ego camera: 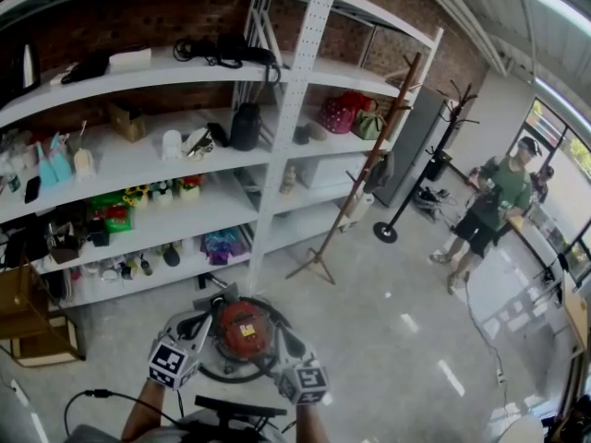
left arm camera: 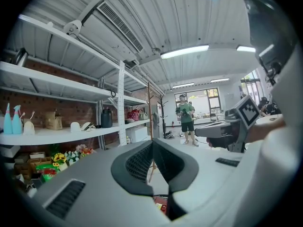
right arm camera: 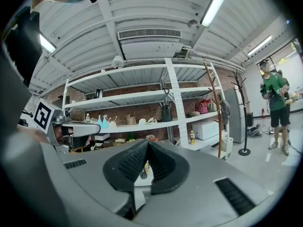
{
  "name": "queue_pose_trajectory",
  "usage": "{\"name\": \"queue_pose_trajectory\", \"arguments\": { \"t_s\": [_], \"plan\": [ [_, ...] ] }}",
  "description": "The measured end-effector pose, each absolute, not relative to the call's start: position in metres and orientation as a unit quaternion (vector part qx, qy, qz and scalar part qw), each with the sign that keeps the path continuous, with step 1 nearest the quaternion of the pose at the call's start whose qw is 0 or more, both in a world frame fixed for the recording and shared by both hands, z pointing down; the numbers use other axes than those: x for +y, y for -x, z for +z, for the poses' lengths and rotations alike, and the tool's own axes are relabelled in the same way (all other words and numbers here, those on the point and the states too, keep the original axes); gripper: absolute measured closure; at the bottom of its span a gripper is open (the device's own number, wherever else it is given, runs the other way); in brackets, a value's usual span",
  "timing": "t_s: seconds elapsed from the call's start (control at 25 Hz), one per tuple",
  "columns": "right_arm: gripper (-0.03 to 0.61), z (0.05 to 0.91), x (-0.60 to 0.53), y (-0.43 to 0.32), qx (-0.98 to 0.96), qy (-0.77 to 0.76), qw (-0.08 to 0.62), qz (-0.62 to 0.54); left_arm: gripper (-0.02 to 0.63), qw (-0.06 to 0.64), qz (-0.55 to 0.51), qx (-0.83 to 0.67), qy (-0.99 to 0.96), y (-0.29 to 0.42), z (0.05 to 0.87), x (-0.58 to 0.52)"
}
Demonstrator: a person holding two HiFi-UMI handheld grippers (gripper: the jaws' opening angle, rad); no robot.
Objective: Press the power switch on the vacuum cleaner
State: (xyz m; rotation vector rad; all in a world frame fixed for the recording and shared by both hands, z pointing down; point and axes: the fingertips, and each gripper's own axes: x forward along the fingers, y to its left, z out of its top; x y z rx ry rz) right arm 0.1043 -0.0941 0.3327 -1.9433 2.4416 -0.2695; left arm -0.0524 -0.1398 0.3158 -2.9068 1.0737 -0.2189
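Note:
A round red and black vacuum cleaner (ego camera: 242, 329) sits on the floor right below me in the head view, a black hose ring around it. My left gripper (ego camera: 196, 326) is held low at its left side and my right gripper (ego camera: 284, 347) at its right side, both pointing away from me. In the left gripper view the black ribbed pads (left arm camera: 142, 162) meet at the tips, with a bit of red (left arm camera: 162, 205) showing under them. The right gripper view shows its pads (right arm camera: 135, 164) closed together too, with nothing between them. The power switch is not discernible.
White shelving (ego camera: 231, 146) full of bags, bottles and toys stands ahead. A wooden coat stand (ego camera: 355, 192) leans beside it, and a black one (ego camera: 427, 169) further right. A person in a green shirt (ego camera: 494, 201) stands far right. A cardboard box (ego camera: 23, 326) is at left.

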Motion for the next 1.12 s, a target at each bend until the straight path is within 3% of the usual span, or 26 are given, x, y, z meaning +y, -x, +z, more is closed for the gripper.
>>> {"name": "queue_pose_trajectory", "arguments": {
  "t_s": [1.12],
  "plan": [
    [0.569,0.335,-0.083,-0.096,0.791,0.606,-0.008,-0.083,0.621,0.013,-0.069,0.354,0.932,0.058,0.310,-0.128]
  ]
}}
